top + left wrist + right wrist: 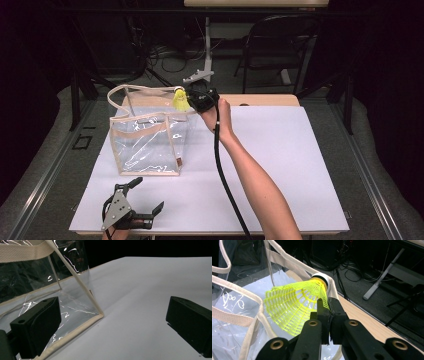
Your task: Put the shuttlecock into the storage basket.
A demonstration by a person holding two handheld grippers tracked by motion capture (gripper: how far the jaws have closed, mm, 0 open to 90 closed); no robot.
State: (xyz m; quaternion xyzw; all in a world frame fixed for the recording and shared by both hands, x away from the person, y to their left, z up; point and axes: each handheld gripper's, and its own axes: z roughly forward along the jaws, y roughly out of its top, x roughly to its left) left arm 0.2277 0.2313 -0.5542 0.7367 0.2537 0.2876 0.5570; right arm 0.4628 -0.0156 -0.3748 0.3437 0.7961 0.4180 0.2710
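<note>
A clear plastic tote bag [147, 142] with beige trim and handles stands open on the white table [280, 150]. My right gripper [192, 102] is shut on the skirt edge of a yellow shuttlecock [181, 100], held over the bag's far right rim. In the right gripper view the shuttlecock [294, 307] points its white cork up and away, above the bag's mouth [242, 315]. My left gripper [142, 197] rests near the table's front left edge, jaws wide apart. In the left gripper view, with nothing between the jaws, it [112, 327] faces the bag's near corner [100, 313].
A black cable [225, 180] trails from the right gripper along the forearm. Behind the table stand a chair [280, 45], a stand's foot [199, 75] and loose cables on the floor. The table's right half is bare white surface.
</note>
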